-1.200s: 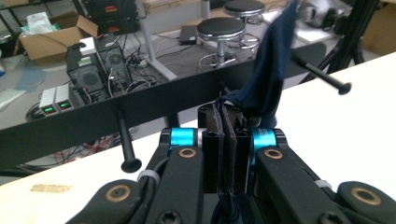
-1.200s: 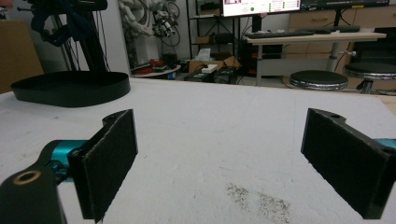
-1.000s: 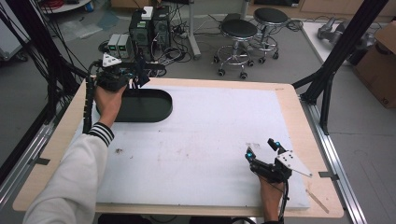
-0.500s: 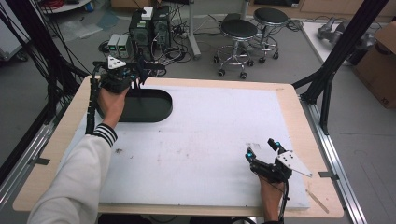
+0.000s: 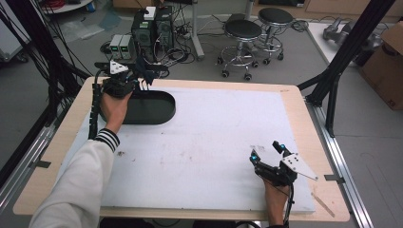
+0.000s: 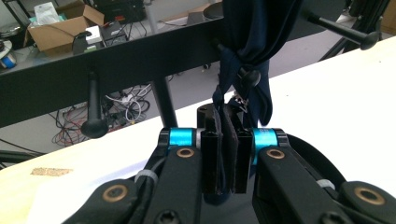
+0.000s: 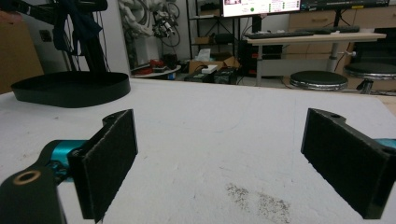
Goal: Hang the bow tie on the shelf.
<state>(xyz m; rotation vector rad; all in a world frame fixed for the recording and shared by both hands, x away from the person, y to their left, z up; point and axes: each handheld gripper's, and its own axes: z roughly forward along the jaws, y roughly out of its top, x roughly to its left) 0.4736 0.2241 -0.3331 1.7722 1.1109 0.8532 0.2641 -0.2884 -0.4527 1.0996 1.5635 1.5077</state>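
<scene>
The left gripper (image 6: 223, 161), jaws pinched on the dark blue cloth (image 6: 254, 51) draped over the rack peg (image 6: 250, 77) just ahead, seems mid-hanging (right gripper (image 7: 219, 163) idles spread); next, release and withdraw.

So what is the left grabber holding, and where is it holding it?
The left gripper pinches the lower end of a dark blue cloth that hangs on a peg of the black rack. The right gripper holds nothing.

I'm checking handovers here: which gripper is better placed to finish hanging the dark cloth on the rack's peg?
Left. The left gripper is shut on the dark cloth, which is draped over a peg of the black rack. The right gripper rests open at the table's opposite near corner.
</scene>
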